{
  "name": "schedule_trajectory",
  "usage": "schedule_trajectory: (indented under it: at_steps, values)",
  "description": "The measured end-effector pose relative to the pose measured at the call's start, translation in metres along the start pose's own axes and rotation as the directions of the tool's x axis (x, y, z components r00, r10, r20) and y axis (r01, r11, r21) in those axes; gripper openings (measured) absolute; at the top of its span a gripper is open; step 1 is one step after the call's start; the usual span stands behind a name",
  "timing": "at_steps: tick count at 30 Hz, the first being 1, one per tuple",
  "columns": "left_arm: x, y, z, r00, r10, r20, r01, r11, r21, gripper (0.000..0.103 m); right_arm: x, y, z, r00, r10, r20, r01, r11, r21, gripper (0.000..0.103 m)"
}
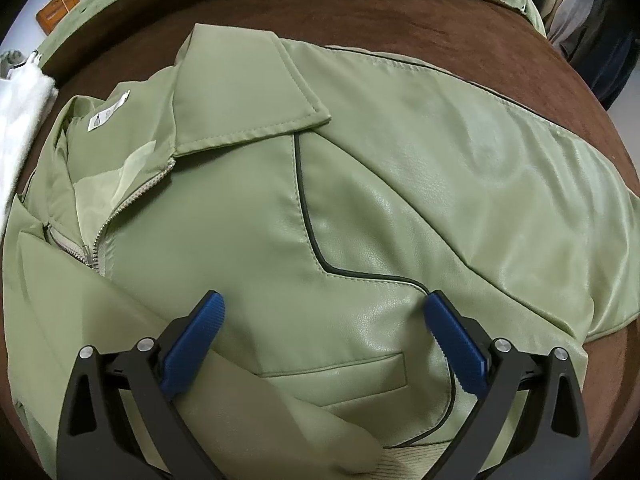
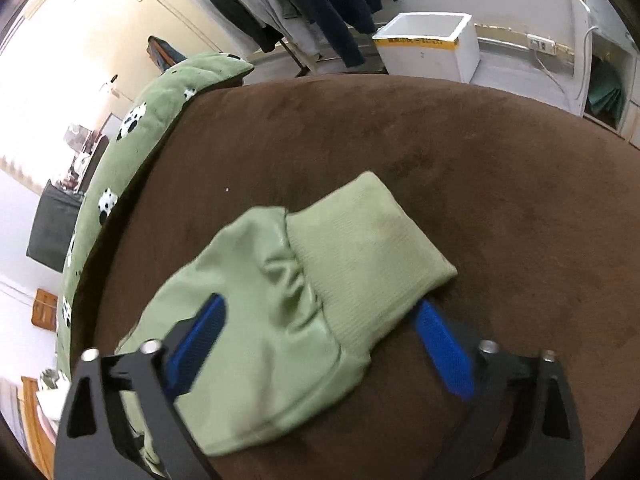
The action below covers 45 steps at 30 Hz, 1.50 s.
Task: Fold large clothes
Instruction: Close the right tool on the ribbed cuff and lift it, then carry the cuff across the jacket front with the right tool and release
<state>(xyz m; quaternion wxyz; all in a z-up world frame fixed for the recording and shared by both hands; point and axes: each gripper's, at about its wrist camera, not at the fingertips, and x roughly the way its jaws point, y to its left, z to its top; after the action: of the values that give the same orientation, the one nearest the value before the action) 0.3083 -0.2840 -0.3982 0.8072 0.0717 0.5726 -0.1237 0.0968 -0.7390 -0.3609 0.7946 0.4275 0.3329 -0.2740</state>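
Jacket: pale green faux-leather zip jacket (image 1: 360, 208) with dark piping, spread flat and front-up on the brown plush surface (image 1: 440, 20); collar (image 1: 248, 92) folded open toward the upper left, metal zipper (image 1: 120, 208) partly undone, white label (image 1: 108, 112) showing inside the neck.
Sleeve: jacket sleeve with ribbed knit cuff (image 2: 360, 248), lying out on the brown surface in the right wrist view, cuff pointing up and right.
Left claw: left claw (image 1: 324, 312) with blue pads, spread wide over the chest panel above the welt pocket (image 1: 340, 372); pads apart, nothing pinched between them; a fold of green fabric under the left-hand pad.
Right claw: right claw (image 2: 320, 312), open, straddling the sleeve just behind the cuff; sleeve lies between the pads, no squeeze visible; picture slightly blurred.
In the way: nothing on top of the jacket front; white cloth (image 1: 24, 112) just beside the collar at the left edge.
Around: green cushion with black-and-white spots (image 2: 136, 128) along the far edge of the brown surface.
Room: dark and grey garments hanging on a rack (image 2: 312, 4), white foam box (image 2: 432, 44) on the floor, wall socket with white cable (image 2: 542, 45), brown wooden plaque (image 1: 58, 8) on the pale wall.
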Motion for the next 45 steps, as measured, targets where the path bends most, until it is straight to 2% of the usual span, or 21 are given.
schedule_trajectory:
  at_steps: [1, 4, 6, 10, 15, 20, 25, 29, 32, 36, 39, 44, 45]
  values:
    - [0.0, 0.0, 0.0, 1.0, 0.0, 0.003, 0.0, 1.0, 0.0, 0.098, 0.003, 0.001, 0.003, 1.0, -0.01, -0.003, 0.01, 1.0, -0.002, 0.064]
    - [0.0, 0.0, -0.004, 1.0, 0.001, 0.011, -0.001, 1.0, -0.002, 0.098, 0.008, 0.002, 0.008, 1.0, -0.006, -0.024, 0.006, 1.0, 0.01, 0.043]
    - [0.0, 0.0, -0.005, 1.0, 0.001, 0.015, -0.001, 1.0, -0.002, 0.098, 0.01, 0.002, 0.008, 0.999, 0.002, -0.039, -0.002, 1.0, 0.011, 0.034]
    - [0.0, -0.001, -0.007, 1.0, 0.002, 0.018, -0.002, 1.0, -0.004, 0.098, 0.008, 0.01, 0.007, 0.999, -0.023, -0.035, 0.022, 0.999, -0.031, 0.023]
    - [0.0, 0.0, -0.005, 1.0, 0.0, 0.012, 0.0, 1.0, -0.004, 0.098, -0.002, 0.021, 0.006, 0.999, -0.024, -0.021, 0.023, 0.999, -0.047, 0.018]
    - [-0.001, 0.001, -0.005, 1.0, -0.002, 0.001, 0.002, 1.0, -0.004, 0.098, -0.021, 0.036, 0.008, 1.0, -0.007, 0.003, 0.007, 0.998, -0.066, 0.016]
    - [0.0, -0.001, -0.001, 1.0, -0.002, -0.011, 0.002, 1.0, -0.004, 0.098, -0.065, 0.087, 0.003, 0.998, 0.028, 0.06, -0.016, 0.982, -0.186, 0.016]
    - [-0.004, -0.001, 0.008, 1.0, -0.008, -0.029, 0.008, 1.0, 0.024, 0.097, -0.103, 0.14, -0.005, 0.99, 0.095, 0.1, -0.062, 0.955, -0.289, 0.016]
    - [-0.025, 0.006, 0.015, 1.0, -0.014, -0.004, 0.014, 1.0, 0.024, 0.097, -0.131, 0.193, -0.016, 0.981, 0.161, 0.111, -0.106, 0.914, -0.391, 0.016]
    - [-0.077, 0.034, 0.018, 0.997, -0.017, 0.072, 0.017, 1.0, -0.003, 0.097, -0.159, 0.271, -0.048, 0.964, 0.254, 0.075, -0.177, 0.829, -0.53, 0.016]
    - [-0.114, 0.064, 0.012, 0.994, -0.003, 0.111, 0.007, 1.0, -0.027, 0.097, -0.171, 0.327, -0.085, 0.953, 0.303, 0.031, -0.22, 0.755, -0.618, 0.016]
    - [-0.169, 0.127, -0.013, 0.986, 0.058, 0.158, -0.048, 0.996, -0.07, 0.097, -0.167, 0.401, -0.16, 0.94, 0.336, -0.059, -0.28, 0.664, -0.693, 0.016]
    - [-0.18, 0.147, -0.022, 0.984, 0.08, 0.161, -0.066, 0.994, -0.088, 0.097, -0.166, 0.411, -0.17, 0.939, 0.336, -0.072, -0.288, 0.656, -0.698, 0.016]
